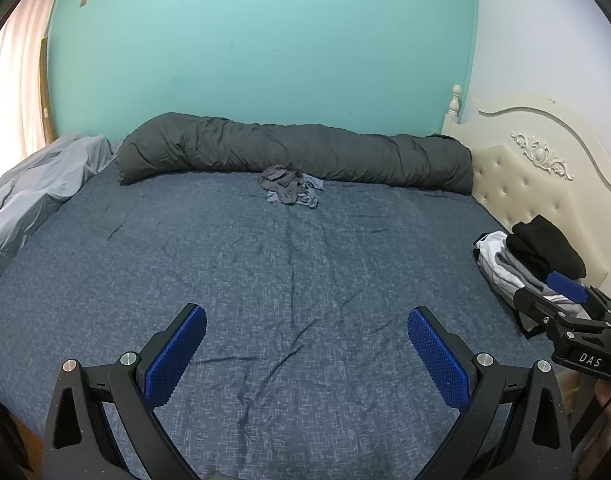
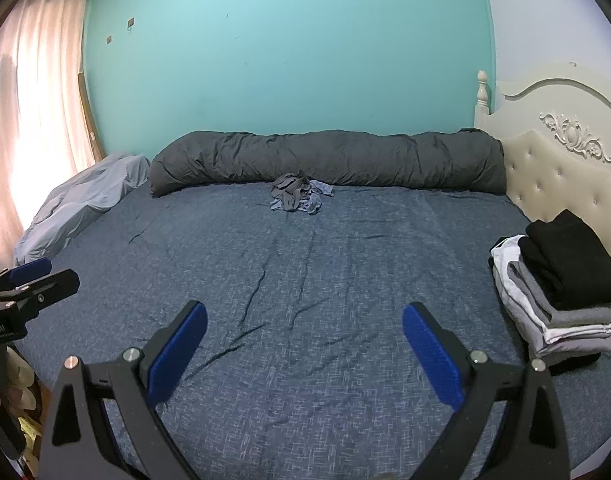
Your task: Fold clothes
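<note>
A crumpled heap of grey and light-blue clothes [image 1: 291, 190] [image 2: 300, 195] lies far across the blue bedsheet [image 1: 265, 280] [image 2: 305, 300], just in front of the rolled dark grey duvet. A stack of folded clothes [image 2: 561, 292] [image 1: 533, 264], black on top of grey and white, sits at the bed's right side by the headboard. My left gripper [image 1: 306, 322] hovers open over the near sheet, holding nothing. My right gripper [image 2: 304, 320] is open too and holds nothing; it also shows at the right edge of the left wrist view, near the stack.
A rolled dark grey duvet [image 2: 329, 160] runs along the turquoise wall. A light grey blanket [image 2: 85, 200] is bunched at the far left by the curtain [image 2: 29, 120]. The cream tufted headboard [image 2: 561, 184] bounds the right side.
</note>
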The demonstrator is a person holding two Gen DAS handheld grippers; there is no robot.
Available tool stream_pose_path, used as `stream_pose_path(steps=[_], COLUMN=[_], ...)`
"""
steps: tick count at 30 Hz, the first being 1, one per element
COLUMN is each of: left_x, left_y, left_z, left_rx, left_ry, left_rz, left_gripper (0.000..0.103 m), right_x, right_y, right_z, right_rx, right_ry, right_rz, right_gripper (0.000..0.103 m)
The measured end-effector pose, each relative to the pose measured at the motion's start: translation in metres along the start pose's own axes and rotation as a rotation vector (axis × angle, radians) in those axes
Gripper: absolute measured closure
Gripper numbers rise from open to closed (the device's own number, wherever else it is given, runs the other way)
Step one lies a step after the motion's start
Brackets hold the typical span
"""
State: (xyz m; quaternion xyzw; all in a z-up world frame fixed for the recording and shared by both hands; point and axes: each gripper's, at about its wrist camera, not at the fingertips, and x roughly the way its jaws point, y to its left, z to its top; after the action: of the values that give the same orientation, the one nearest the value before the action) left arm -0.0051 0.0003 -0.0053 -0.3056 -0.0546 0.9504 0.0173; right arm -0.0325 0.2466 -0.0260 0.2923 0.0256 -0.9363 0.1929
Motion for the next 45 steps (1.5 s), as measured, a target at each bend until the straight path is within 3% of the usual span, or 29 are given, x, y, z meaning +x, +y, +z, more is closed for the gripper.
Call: stream_pose_path(steps=[28, 37, 39, 45], left_x=[0.015, 0.076, 0.100, 0.187], left_y=[0.002, 0.021, 0.026, 0.046], left_z=[0.005, 0.019, 0.025, 0.044], left_rx=[-0.005, -0.005, 0.000, -0.014], left_ry=[0.023, 0.061, 0.065, 0.077], left_rz=[0.005, 0.024, 0.031, 0.047], left_gripper=[0.000, 0.000, 0.000, 0.000], right_x=[0.016, 0.092, 0.121, 0.230], right_y=[-0.006, -0.014, -0.014, -0.013], right_z=[0.000, 0.004, 0.011, 0.033], right_rx=[0.001, 0.009, 0.008, -0.069], right_ry=[0.019, 0.085, 0.094, 0.130], right_rz=[0.007, 0.051, 0.086, 0.083], right_gripper=[0.004, 0.004, 0.004, 0.004])
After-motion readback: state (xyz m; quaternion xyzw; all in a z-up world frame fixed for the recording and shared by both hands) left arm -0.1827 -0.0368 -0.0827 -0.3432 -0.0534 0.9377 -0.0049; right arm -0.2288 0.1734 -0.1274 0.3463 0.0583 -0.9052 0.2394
